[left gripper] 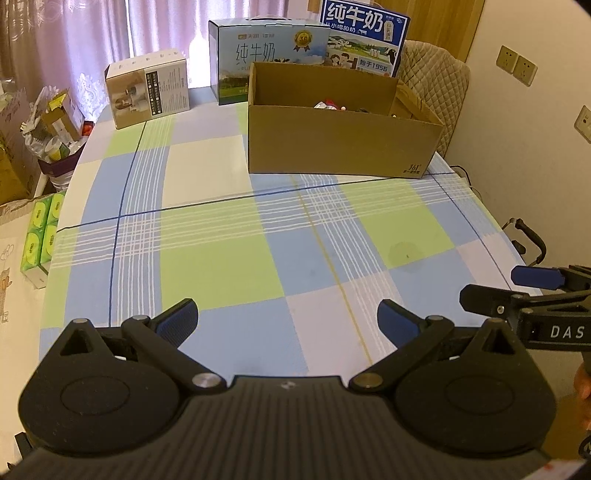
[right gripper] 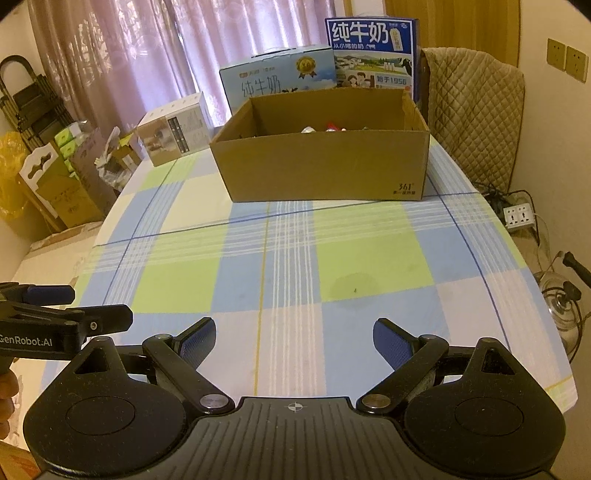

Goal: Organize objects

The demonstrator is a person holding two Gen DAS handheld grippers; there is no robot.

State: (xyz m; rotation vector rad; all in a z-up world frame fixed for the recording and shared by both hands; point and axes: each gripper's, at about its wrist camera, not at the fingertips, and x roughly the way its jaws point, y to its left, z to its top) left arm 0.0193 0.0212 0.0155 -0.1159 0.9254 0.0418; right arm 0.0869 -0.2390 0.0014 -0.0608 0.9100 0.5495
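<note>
A: Starting with print. The cardboard box (left gripper: 343,144) is carrying "361°" on its front lower corner, with a line of small characters under it that is too fine to read.

B: Behind the box, a pale blue milk carton (left gripper: 266,55) is showing "纯牛奶" and a gold medal badge. A darker blue milk carton (left gripper: 364,35) is standing behind the box too, reading "纯牛奶" and "始于1956", with a cow at its edge.

A: To the left of the box, a white product box (left gripper: 149,88) is bearing columns of text; nothing there is legible.

B: Claws?

A: The left gripper (left gripper: 288,317) is hovering over the checked tablecloth (left gripper: 221,258), well short of the box, fingers spread wide and holding nothing. The right gripper (right gripper: 294,338) is sitting the same way, spread and empty. In the left wrist view its body is showing "DAS", cut off by the frame edge; in the right wrist view the left one is reading "GenRobot.AI", first letter clipped.

B: Where are the objects?

A: Inside the box. Only scraps of red and white items (right gripper: 328,128) are peeking over the front wall; the wall is hiding the rest, so I cannot tell what they are.

B: Right of the box, a quilted chair cover (right gripper: 476,110) is partly hidden. Left of the box, off the table, green tissue packs (left gripper: 40,236) are lying stacked, print blurred.
</note>
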